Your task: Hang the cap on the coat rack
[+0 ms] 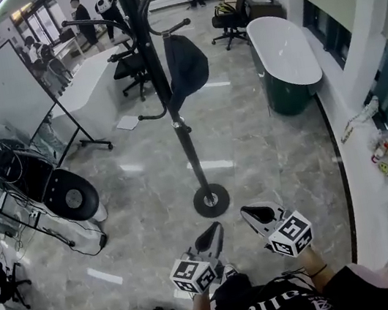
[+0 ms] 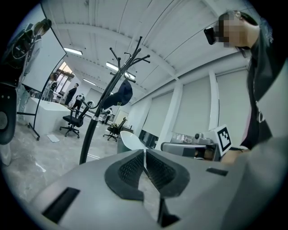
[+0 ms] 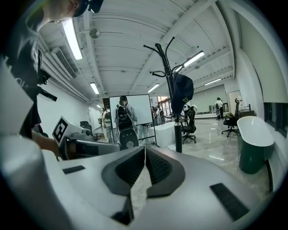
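A dark cap (image 1: 186,66) hangs on a hook of the black coat rack (image 1: 171,110), whose round base (image 1: 211,200) stands on the marble floor. The cap (image 2: 121,95) and rack (image 2: 92,130) show far off in the left gripper view, and the cap (image 3: 182,90) on the rack (image 3: 168,72) in the right gripper view too. My left gripper (image 1: 210,237) and right gripper (image 1: 259,215) are held low near my body, well short of the rack's base. Both are shut with nothing between the pads: left gripper (image 2: 145,155), right gripper (image 3: 145,150).
A whiteboard on a wheeled stand (image 1: 0,110) is at the left, with black disc-shaped equipment (image 1: 71,198) below it. A white oval tub (image 1: 283,49) and a white ledge (image 1: 366,180) line the right. Office chairs (image 1: 133,68) and people stand farther back.
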{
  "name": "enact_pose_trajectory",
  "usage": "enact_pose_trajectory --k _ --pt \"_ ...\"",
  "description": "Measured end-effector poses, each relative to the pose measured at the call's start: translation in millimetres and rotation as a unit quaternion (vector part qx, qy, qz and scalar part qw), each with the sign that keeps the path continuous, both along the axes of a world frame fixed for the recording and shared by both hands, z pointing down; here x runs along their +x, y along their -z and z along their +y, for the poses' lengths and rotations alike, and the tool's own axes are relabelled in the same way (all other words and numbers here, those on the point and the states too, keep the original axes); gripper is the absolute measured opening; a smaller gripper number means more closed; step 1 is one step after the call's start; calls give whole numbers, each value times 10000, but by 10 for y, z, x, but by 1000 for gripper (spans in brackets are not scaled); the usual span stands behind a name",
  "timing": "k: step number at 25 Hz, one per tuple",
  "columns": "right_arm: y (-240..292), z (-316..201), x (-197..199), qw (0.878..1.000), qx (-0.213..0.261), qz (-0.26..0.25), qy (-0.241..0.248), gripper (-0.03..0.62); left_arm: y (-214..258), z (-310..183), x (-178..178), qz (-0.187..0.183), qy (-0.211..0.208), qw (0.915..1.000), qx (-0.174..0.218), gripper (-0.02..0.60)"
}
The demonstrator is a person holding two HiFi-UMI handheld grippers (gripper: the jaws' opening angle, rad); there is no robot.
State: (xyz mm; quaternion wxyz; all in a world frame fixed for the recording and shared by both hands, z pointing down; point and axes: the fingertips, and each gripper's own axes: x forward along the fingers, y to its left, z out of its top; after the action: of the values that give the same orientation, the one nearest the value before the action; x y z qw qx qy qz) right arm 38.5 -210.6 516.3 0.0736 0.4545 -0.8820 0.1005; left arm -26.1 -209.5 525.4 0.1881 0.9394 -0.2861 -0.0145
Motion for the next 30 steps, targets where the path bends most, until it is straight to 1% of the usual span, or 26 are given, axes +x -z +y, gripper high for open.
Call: enact_pose_trajectory --k 7,14,19,22,25,30 --pt "-60 674 427 9999 -35 -79 86 23 -45 769 591 -99 -175 9998 -24 3" --pt "-190 1431 693 9992 -104 -124 374 23 -182 1550 924 -118 74 9998 -145 5" --pt "-342 1897 879 9983 -220 -194 496 23 -319 2066 1146 -234 112 9994 -226 5" --pt "-364 2067 859 9977 -247 -307 548 23 -295 2259 1132 -313 166 9992 -204 4" --pt "-348 2200 749 9965 -272 -450 651 23 -254 2415 1022 -364 282 9988 -193 5" --pt "-277 2391 572 9954 -212 -497 792 23 -225 2545 854 -397 426 9982 -161 4"
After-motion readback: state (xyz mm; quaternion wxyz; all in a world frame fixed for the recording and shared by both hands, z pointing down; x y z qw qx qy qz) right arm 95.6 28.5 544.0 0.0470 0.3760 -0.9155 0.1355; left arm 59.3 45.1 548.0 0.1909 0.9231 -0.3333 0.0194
